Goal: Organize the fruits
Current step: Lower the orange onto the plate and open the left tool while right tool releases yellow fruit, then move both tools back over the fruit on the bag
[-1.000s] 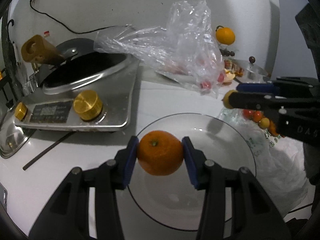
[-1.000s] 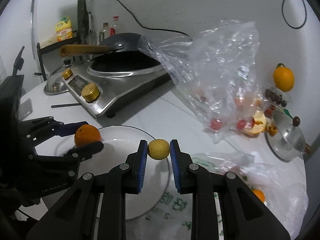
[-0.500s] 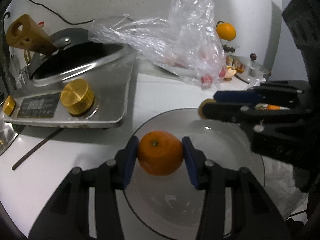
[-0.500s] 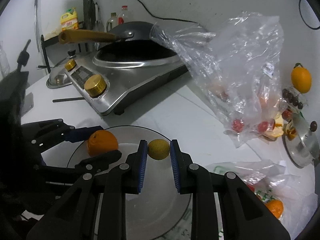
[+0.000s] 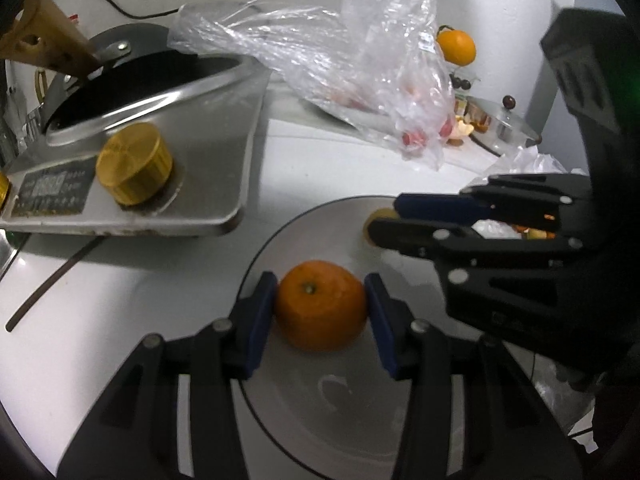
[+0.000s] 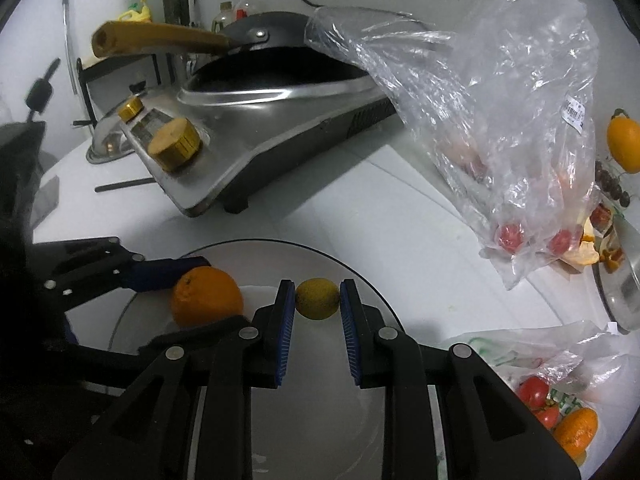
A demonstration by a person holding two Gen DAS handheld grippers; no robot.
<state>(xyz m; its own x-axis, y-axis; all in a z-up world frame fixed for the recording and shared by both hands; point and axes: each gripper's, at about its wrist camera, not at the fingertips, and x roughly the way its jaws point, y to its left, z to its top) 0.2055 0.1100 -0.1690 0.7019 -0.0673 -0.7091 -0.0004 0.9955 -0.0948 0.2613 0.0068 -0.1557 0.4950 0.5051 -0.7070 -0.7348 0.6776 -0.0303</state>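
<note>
We hold an orange [image 5: 321, 305] clamped in the left gripper [image 5: 321, 312] jaws, over the glass plate [image 5: 352, 420]. Right gripper [image 6: 317, 300] jaws clamp a small yellow fruit [image 6: 317, 298] above the same plate. Beyond, on the white tabletop [image 6: 360, 200]: induction cooker [image 6: 256, 120], clear plastic bag [image 6: 500, 120].

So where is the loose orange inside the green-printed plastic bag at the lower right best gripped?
Grip the round orange across its widest middle, coming from above through the crumpled green-printed plastic bag. Red tomatoes crowd its left side, so a sideways approach looks blocked. Both hand-held grippers already hold fruit over the glass plate.
</note>
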